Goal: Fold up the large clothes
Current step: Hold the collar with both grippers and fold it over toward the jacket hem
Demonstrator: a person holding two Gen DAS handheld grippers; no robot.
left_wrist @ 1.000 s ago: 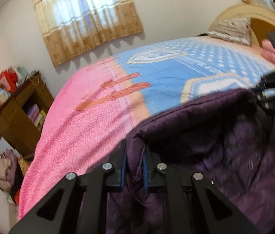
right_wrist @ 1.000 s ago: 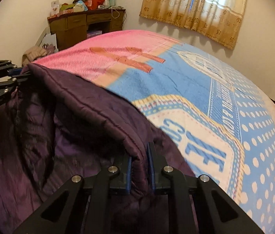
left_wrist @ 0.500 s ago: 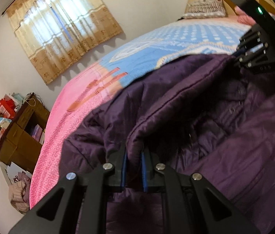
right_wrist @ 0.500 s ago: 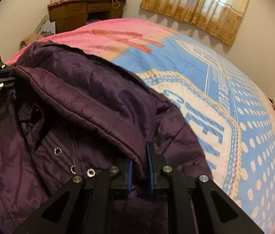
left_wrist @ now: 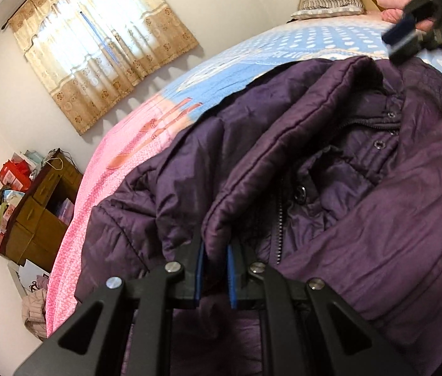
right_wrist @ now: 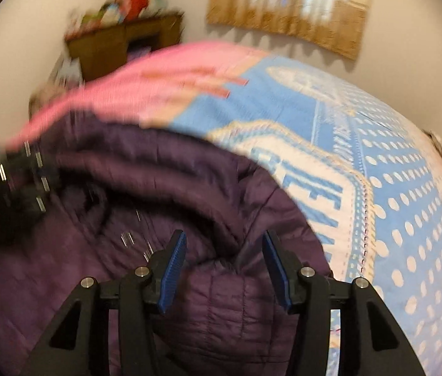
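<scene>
Folded over since a second ago, the dark purple quilted jacket [left_wrist: 330, 163] lies on the patterned bed [left_wrist: 120, 169]. Left hand-held gripper [left_wrist: 214, 269] pinches its edge; right hand-held gripper [right_wrist: 224, 269] is opening, jacket just below.

Showing as quilted synthetic cloth with a faint satin sheen, stitched in channels and creased: purple jacket [left_wrist: 330, 144], carrying a metal zip and dull metal snaps. Looking like woven, nubbly matt cloth in pink and blue: bedspread [left_wrist: 120, 169]. Appearing as matt black plastic with shiny metal pins and ribbed blue rubbery pads: left gripper [left_wrist: 215, 277] and right gripper [right_wrist: 223, 274]. Reading as brown wood with a low gloss: cabinet [left_wrist: 38, 216]. Hanging as thin patterned cloth, light glowing through it: curtain [left_wrist: 102, 50].
</scene>
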